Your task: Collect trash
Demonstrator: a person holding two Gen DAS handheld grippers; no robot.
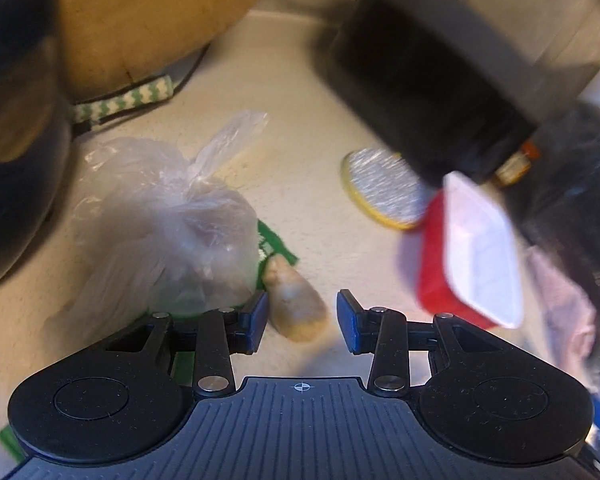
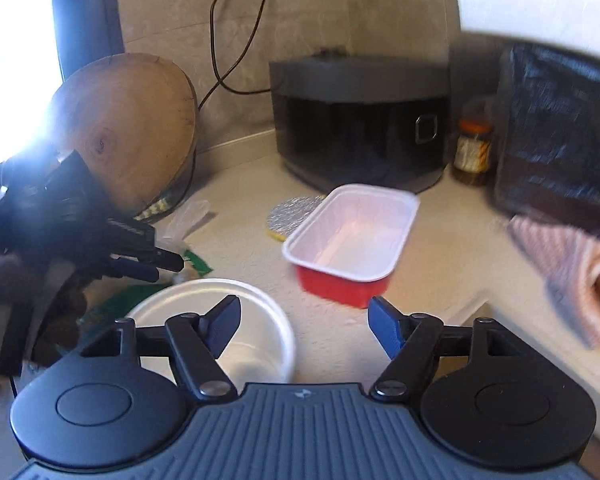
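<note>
While a crinkled clear plastic bag (image 1: 168, 224) slumps on the speckled pale counter (image 1: 300, 128), a knobbly beige ginger piece (image 1: 296, 300) lies just beside it, long axis running away from the left gripper (image 1: 302, 318), whose fingers stand partly open and empty around its near end. A red rectangular tray (image 2: 350, 240) with glossy white lining sits askew beyond the right gripper (image 2: 304, 326), fingers wide apart, holding nothing, above a round white bowl (image 2: 220, 320).
</note>
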